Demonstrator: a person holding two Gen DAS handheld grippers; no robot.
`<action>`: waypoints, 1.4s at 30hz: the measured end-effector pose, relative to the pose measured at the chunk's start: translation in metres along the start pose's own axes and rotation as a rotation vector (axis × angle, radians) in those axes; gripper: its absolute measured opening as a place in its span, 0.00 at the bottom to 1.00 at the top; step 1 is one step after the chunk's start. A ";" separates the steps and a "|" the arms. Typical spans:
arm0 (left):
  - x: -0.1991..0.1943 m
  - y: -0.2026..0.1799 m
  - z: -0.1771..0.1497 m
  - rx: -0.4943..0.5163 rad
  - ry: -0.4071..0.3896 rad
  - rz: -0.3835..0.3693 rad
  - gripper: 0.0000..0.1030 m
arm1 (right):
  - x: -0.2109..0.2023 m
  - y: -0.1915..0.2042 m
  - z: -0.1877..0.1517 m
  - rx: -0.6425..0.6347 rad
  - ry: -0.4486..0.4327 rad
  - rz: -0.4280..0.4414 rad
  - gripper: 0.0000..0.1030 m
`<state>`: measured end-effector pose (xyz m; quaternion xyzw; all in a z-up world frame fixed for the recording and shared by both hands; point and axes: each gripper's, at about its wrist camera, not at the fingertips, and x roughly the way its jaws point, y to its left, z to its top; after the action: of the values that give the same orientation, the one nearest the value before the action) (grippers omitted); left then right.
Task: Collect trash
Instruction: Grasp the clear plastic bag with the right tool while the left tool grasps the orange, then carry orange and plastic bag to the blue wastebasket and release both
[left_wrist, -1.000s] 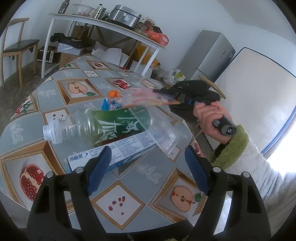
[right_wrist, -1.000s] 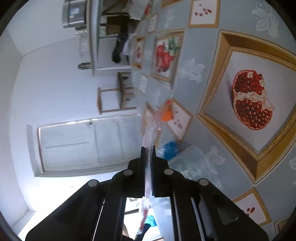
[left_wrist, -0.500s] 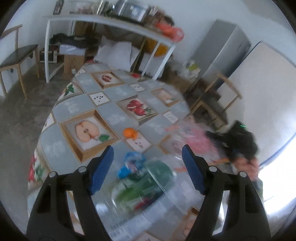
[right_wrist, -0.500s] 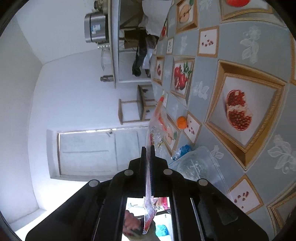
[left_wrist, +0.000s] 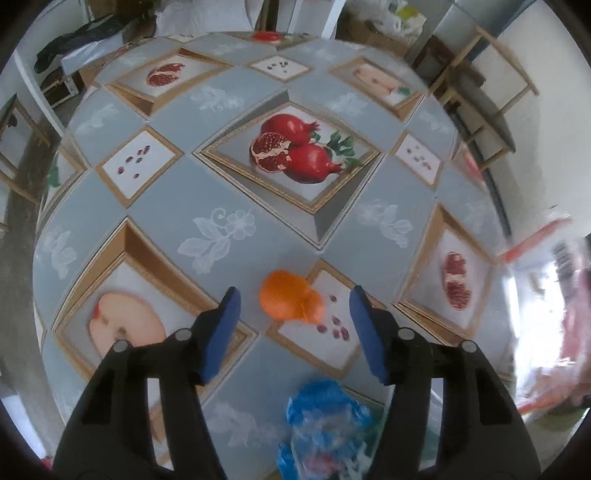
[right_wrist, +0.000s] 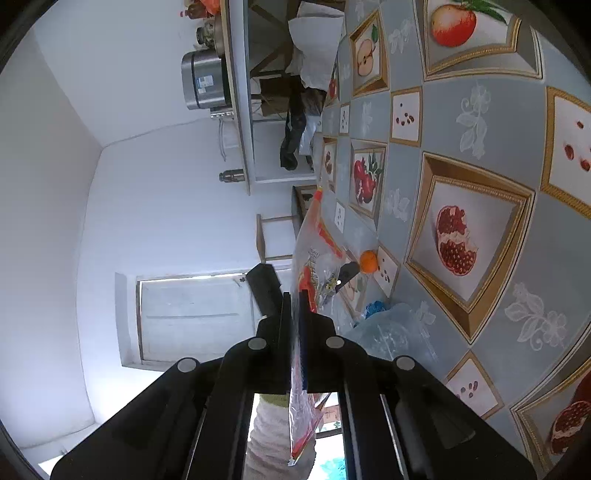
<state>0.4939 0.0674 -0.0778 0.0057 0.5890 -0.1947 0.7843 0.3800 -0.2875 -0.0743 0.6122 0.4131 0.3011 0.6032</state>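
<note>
Tablecloth (left_wrist: 229, 206): orange peel (left_wrist: 290, 300) between closing left gripper (left_wrist: 293, 306) pads, untouched.

The left gripper (left_wrist: 293, 308) pointed steeply downward, its blue pads (left_wrist: 221, 332) apart with nothing pressed between them; its jaws had just been closing. The right gripper (right_wrist: 294, 314) was held near level, its jaws clamped together.

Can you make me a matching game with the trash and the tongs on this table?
Things:
1. orange peel
2. blue wrapper
3. plastic bag
4. left tongs

States:
A. pinched in the right tongs
B. open, holding nothing
C. lying on the tablecloth between two blue pads
D. crumpled, close under the camera

Pairs: 1-C, 2-D, 3-A, 4-B
</note>
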 end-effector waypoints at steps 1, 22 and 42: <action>0.004 -0.001 0.001 0.006 0.007 0.009 0.53 | 0.000 0.000 0.001 0.001 -0.001 0.003 0.04; -0.001 -0.002 0.002 0.021 -0.005 0.081 0.17 | -0.009 0.000 -0.001 0.008 -0.018 0.035 0.04; -0.120 -0.221 -0.043 0.312 -0.149 -0.236 0.17 | -0.201 -0.008 -0.083 -0.041 -0.323 0.049 0.04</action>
<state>0.3573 -0.0903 0.0688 0.0435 0.4888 -0.3740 0.7870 0.2108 -0.4219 -0.0483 0.6502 0.2895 0.2219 0.6664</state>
